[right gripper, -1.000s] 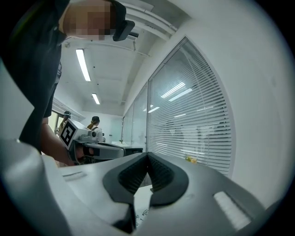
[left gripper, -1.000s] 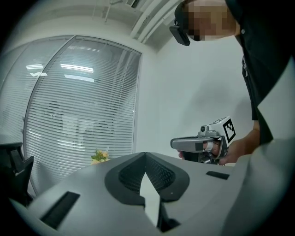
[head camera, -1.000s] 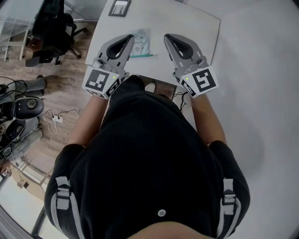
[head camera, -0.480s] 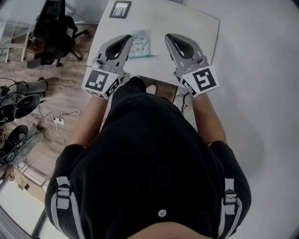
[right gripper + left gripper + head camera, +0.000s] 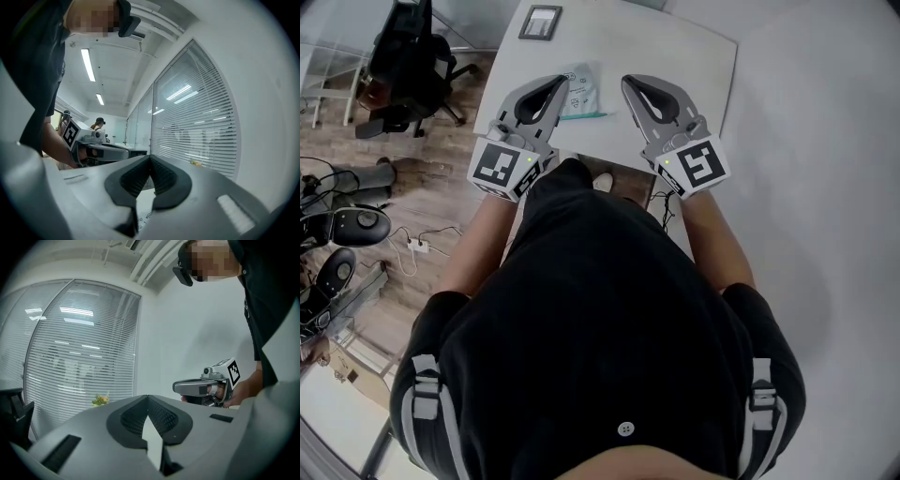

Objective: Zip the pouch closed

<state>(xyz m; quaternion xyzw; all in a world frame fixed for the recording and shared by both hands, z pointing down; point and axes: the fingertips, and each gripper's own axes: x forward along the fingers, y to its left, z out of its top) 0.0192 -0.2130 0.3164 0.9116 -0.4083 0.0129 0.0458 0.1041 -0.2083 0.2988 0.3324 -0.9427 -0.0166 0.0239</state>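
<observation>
**Both hand-held grippers shut and empty; pouch on desk between them**

Head view: the left hand-held gripper (image 5: 560,84) and the right hand-held gripper (image 5: 630,86) are held side by side over the near edge of the white desk (image 5: 680,52), with the tips pointed toward the far edge. They are well apart from each other.

Left gripper view: the jaws of the left hand-held gripper (image 5: 148,397) are seen pressed together along their whole seam, with nothing between them. The right hand-held gripper (image 5: 199,387) is seen beyond, held level in a hand (image 5: 241,392).

Right gripper view: the jaws of the right hand-held gripper (image 5: 150,158) are likewise closed on each other and nothing is gripped. A patch of pale printed surface is visible under them; what it belongs to cannot be told.

The pouch (image 5: 580,91) lies flat on the desk, close to the near edge and left of the middle. It is placed between the two tips, just beside the left one, which covers its left margin. It is held by neither hand-held gripper. A teal zip (image 5: 586,114) runs along the pouch's near side; whether it is open or closed cannot be made out.

A small dark frame (image 5: 541,21) is noted at the far left corner of the desk. A black chair (image 5: 405,56) stands on the wooden floor (image 5: 441,187) off the left edge. Window blinds (image 5: 79,366) are recorded in both gripper views.
</observation>
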